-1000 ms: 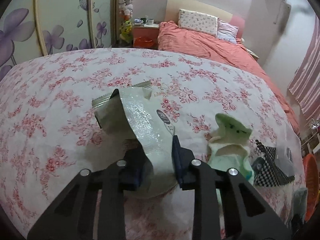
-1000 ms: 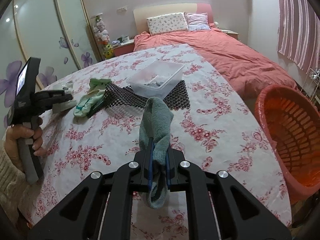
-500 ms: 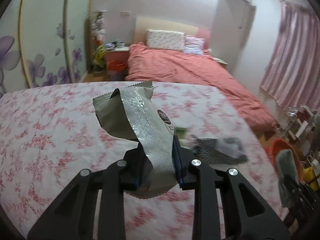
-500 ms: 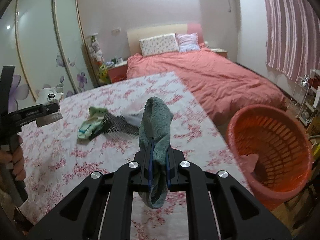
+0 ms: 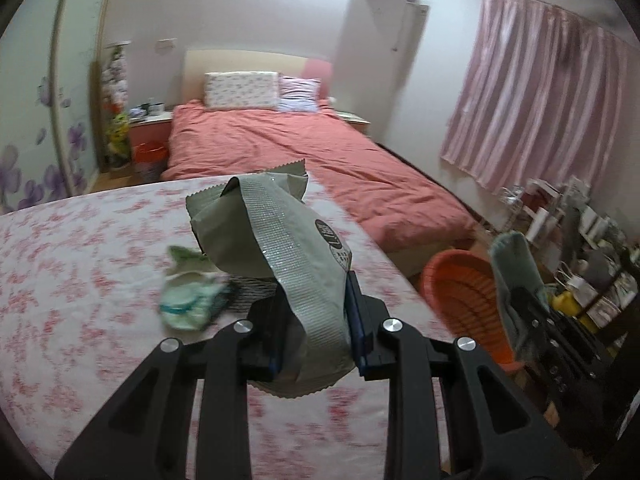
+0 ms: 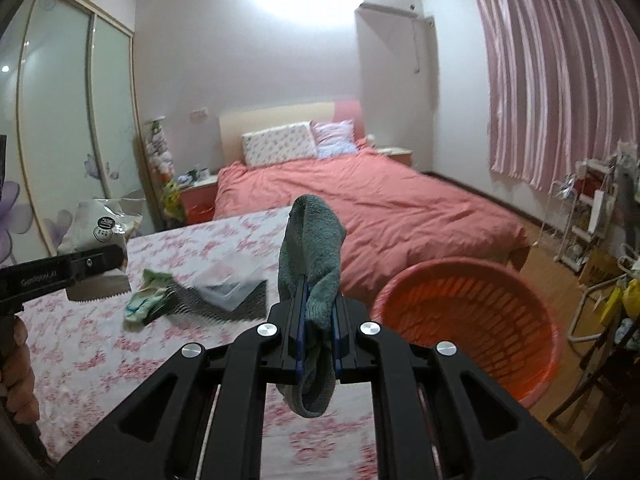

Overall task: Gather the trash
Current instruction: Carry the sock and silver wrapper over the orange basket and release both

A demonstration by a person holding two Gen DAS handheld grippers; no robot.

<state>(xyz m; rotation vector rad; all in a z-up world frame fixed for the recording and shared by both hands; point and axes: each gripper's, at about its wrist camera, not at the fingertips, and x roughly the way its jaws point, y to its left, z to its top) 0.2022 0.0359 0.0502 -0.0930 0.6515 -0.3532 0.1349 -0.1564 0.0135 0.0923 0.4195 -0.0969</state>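
My left gripper [image 5: 316, 320] is shut on a grey-green foil snack wrapper [image 5: 280, 236], held up above the flowered table. From the right wrist view the same wrapper [image 6: 100, 240] shows in the left gripper [image 6: 96, 266] at the far left. My right gripper [image 6: 318, 328] is shut on a grey-green sock [image 6: 314, 256] that droops below the jaws. That sock [image 5: 514, 264] also appears at the right of the left wrist view, over the orange basket [image 5: 460, 300]. The orange basket [image 6: 472, 320] stands on the floor just right of the table.
On the flowered tablecloth [image 6: 100, 344] lie a pale green sock [image 6: 144, 300], a black mesh mat [image 6: 224, 304] and a clear plastic box [image 6: 228, 288]. A pink bed [image 6: 360, 200] is behind, shelves with clutter [image 6: 592, 216] at right. A hand [image 6: 16, 376] holds the left gripper.
Both grippers have risen and swung right toward the orange basket, each keeping its item. The table items now sit lower and farther left in both views.
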